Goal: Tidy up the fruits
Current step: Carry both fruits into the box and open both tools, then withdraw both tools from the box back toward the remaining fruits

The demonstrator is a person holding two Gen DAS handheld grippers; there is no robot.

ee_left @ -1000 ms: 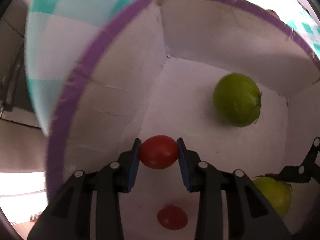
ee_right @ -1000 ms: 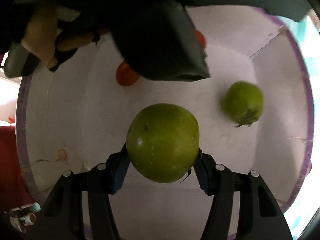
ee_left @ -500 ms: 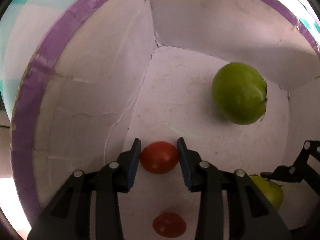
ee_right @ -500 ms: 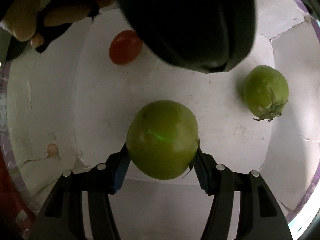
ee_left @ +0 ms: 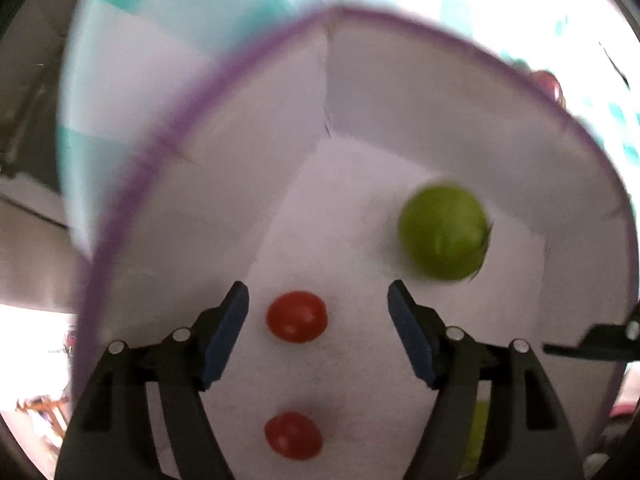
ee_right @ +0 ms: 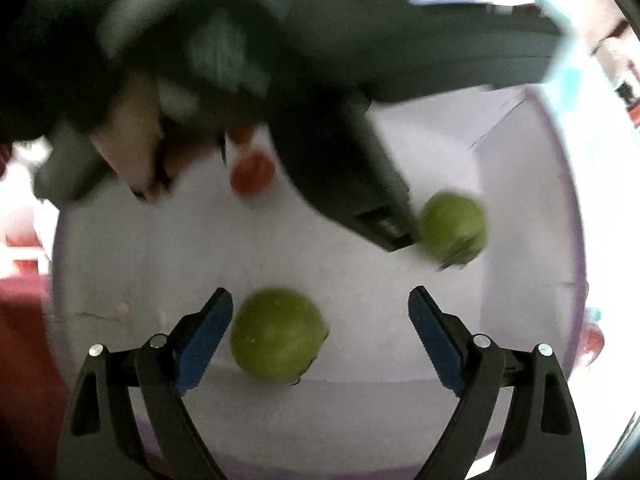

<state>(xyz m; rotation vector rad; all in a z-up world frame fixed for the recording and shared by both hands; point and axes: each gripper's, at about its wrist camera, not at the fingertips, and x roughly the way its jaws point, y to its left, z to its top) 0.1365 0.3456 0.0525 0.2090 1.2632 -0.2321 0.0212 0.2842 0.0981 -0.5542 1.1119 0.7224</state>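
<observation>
Both grippers hang over a white box with a purple rim [ee_left: 132,184]. My left gripper [ee_left: 318,312] is open, and a red tomato [ee_left: 297,317] lies on the box floor between its fingers. A second red tomato [ee_left: 293,436] lies nearer, and a green tomato [ee_left: 444,232] lies at the right. My right gripper [ee_right: 320,316] is open, with a green tomato [ee_right: 278,334] on the floor between its fingers, nearer the left pad. Another green tomato [ee_right: 454,226] lies to the right, and a red tomato [ee_right: 252,172] lies farther back.
In the right wrist view the left gripper's dark body [ee_right: 340,140] and the hand holding it [ee_right: 132,140] cross the upper half. A teal checked cloth [ee_left: 168,40] lies under the box. The box walls [ee_left: 440,112] stand close around both grippers.
Both grippers have opened and let go: the red tomato and the green tomato now rest on the box floor. Both grippers have pulled back and up.
</observation>
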